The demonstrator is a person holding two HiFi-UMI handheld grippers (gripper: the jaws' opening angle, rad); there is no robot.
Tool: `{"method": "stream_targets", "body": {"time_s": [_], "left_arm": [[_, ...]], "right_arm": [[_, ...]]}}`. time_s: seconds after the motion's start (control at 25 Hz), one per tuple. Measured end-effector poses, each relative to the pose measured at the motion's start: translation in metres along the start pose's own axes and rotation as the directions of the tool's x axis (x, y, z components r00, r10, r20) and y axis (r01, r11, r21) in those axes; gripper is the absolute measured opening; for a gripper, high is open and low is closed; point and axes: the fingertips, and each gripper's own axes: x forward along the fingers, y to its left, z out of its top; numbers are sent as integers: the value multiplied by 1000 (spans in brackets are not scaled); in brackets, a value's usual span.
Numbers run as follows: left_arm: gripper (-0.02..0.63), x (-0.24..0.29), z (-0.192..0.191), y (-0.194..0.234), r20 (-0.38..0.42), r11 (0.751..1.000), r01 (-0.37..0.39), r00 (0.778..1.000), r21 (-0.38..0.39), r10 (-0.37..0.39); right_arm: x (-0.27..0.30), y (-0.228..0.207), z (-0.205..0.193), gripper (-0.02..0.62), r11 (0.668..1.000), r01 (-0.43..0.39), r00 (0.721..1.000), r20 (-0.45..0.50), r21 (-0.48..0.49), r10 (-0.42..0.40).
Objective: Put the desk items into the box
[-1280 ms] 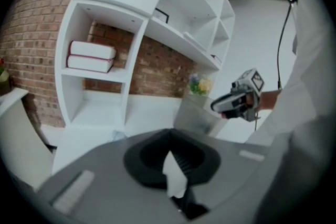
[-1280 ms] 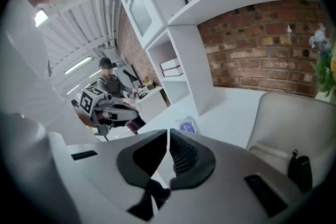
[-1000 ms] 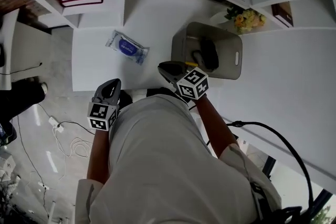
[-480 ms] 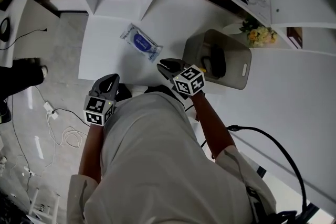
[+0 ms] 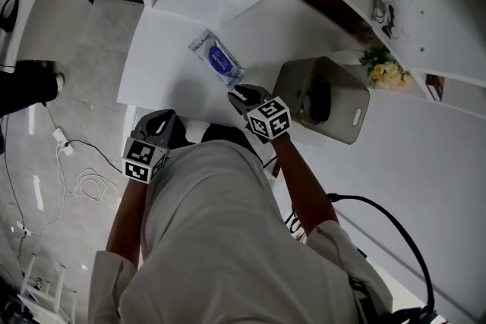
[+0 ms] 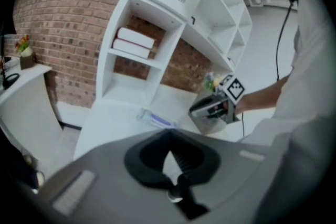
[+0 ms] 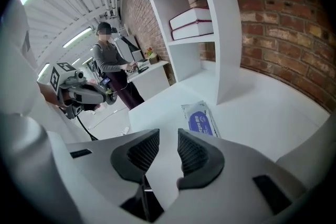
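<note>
Head view: the box (image 5: 288,83) stands on the desk (image 5: 171,49) and holds a dark item (image 5: 317,99). One wipes packet (image 5: 220,61) lies outside it, at 11 o'clock from the right hand-held gripper (image 5: 241,95); the box is at that gripper's 3 o'clock. Left gripper view: the left hand-held gripper (image 6: 169,136) is clenched and empty, with the packet ahead at 12 o'clock. Right gripper view: the jaws are opening with nothing between them, and the packet sits untouched at 1 o'clock. Assessment: the task is largely done, and the packet appears to be the only visible item still to be boxed.
</note>
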Motion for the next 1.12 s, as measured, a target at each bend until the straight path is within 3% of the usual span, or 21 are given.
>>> {"method": "stream_targets", "body": {"time_s": [0.72, 1.12], "left_arm": [[3, -20, -15, 71, 15, 992, -79, 997, -100, 80], [3, -28, -23, 83, 1, 984, -106, 994, -143, 107]], "right_arm": [[79, -38, -1, 146, 997, 43, 986, -155, -65, -52], [120, -66, -10, 225, 993, 86, 966, -238, -78, -103]]}}
